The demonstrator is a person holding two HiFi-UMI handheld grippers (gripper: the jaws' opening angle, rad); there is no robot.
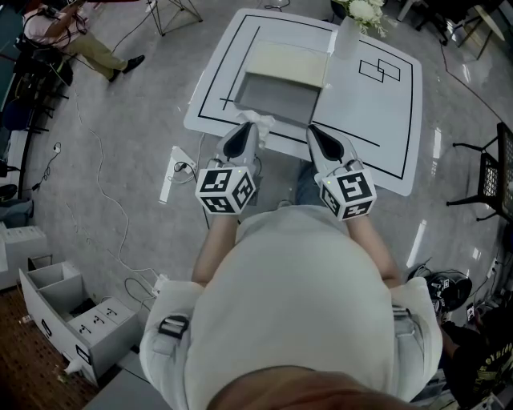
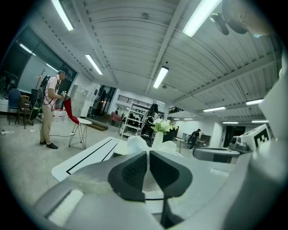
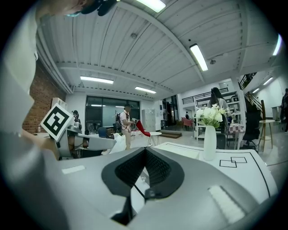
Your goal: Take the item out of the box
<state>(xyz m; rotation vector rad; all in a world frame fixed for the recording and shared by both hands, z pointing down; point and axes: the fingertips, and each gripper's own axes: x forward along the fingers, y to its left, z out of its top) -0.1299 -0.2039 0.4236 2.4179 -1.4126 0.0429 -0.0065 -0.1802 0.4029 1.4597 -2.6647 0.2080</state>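
An open grey box (image 1: 276, 98) with its cream lid (image 1: 288, 64) folded back lies on the white table (image 1: 385, 120). My left gripper (image 1: 244, 130) hovers over the box's near left corner, shut on a crumpled white item (image 1: 258, 122). In the left gripper view the item (image 2: 137, 143) bulges just above the closed jaws of that gripper (image 2: 147, 153). My right gripper (image 1: 313, 130) is at the box's near right corner with its jaws together and nothing in them; its own view shows the tips of this gripper (image 3: 145, 150) meeting. From there the item (image 3: 119, 143) shows to the left.
A white vase of flowers (image 1: 357, 20) stands at the table's far edge, behind the box. Black outlines are drawn on the table. On the floor lie a power strip (image 1: 170, 174) and cables at left, a drawer unit (image 1: 72, 320) at lower left and a black chair (image 1: 493, 180) at right. A person (image 2: 48, 110) stands far off.
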